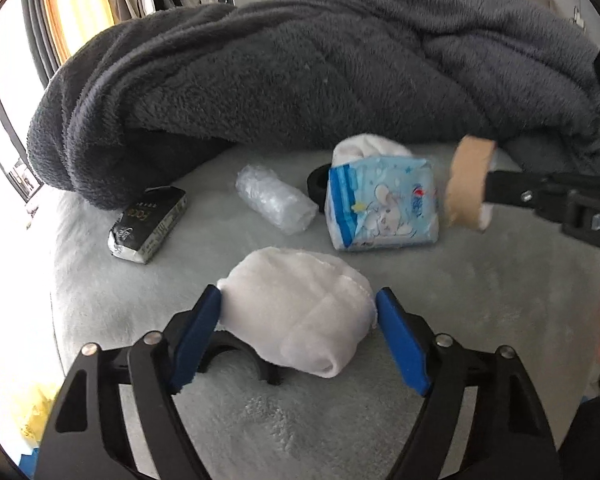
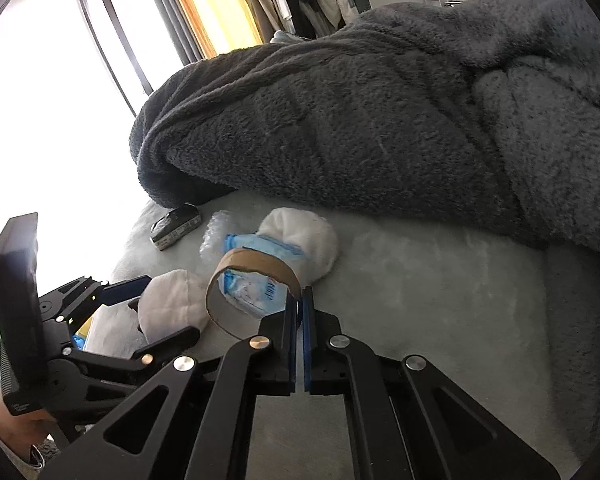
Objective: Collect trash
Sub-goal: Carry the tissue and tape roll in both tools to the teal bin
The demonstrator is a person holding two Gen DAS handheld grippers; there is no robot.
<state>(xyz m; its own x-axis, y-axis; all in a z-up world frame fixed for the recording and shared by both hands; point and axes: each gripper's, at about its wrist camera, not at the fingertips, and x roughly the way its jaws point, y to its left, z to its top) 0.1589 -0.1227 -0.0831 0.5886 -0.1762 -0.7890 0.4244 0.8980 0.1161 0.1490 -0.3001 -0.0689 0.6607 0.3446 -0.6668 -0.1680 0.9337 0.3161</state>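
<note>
In the left wrist view, the left gripper (image 1: 300, 308) is reaching over the pale bed (image 1: 460, 320), its blue fingers (image 1: 197, 340) spread on either side of a white fluffy bundle (image 1: 300, 304); the left one is touching it, and whether the right one does is unclear. Beyond it are lying a black packet (image 1: 147, 224), a bubble-wrap roll (image 1: 275, 200), a black ring (image 1: 320, 184) and a blue tissue pack (image 1: 384, 204), all along the edge of the heaped grey blanket (image 1: 320, 72). At the right, the right gripper (image 1: 488, 184) is holding a cardboard tube (image 1: 468, 180) up above the bed.

The right wrist view is showing what that one cannot: the right gripper (image 2: 300, 308) is pressing its fingers (image 2: 289, 320) together on the wall of the cardboard tube (image 2: 251, 280), through whose open end the tissue pack (image 2: 255, 276) is showing. A second white bundle (image 2: 304, 240) is lying just behind the pack. The black ring is hidden here.
</note>
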